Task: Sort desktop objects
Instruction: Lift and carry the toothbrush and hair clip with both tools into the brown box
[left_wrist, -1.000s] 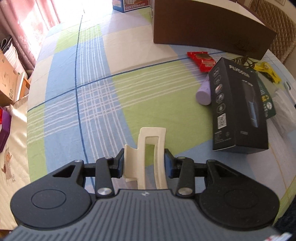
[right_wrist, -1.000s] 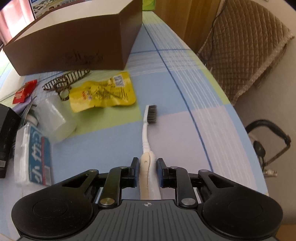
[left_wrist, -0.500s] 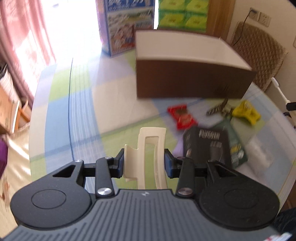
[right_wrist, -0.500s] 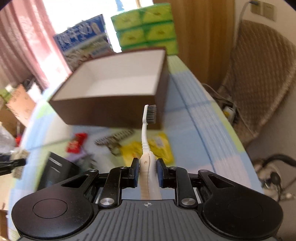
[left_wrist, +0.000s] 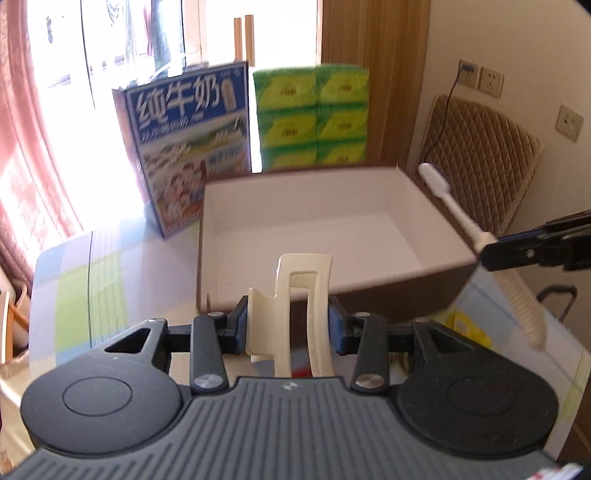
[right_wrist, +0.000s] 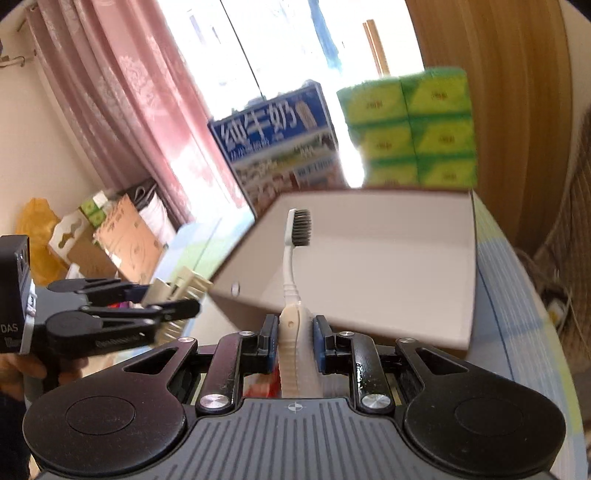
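Two grippers carry items toward an open box (left_wrist: 424, 291) on the table.

Left gripper (left_wrist: 288, 325) clamps a cream hair clip (left_wrist: 291, 295); right gripper (right_wrist: 293, 338) pinches a toothbrush (right_wrist: 295, 236) by its handle, bristles fwd. Both hover near the box rim, prob. for dropping in.

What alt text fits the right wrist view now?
The right gripper holds a white toothbrush upright before an open brown box. To the left, the left gripper holds a cream hair clip.

Glossy plastic hair clip (left_wrist: 291, 302)
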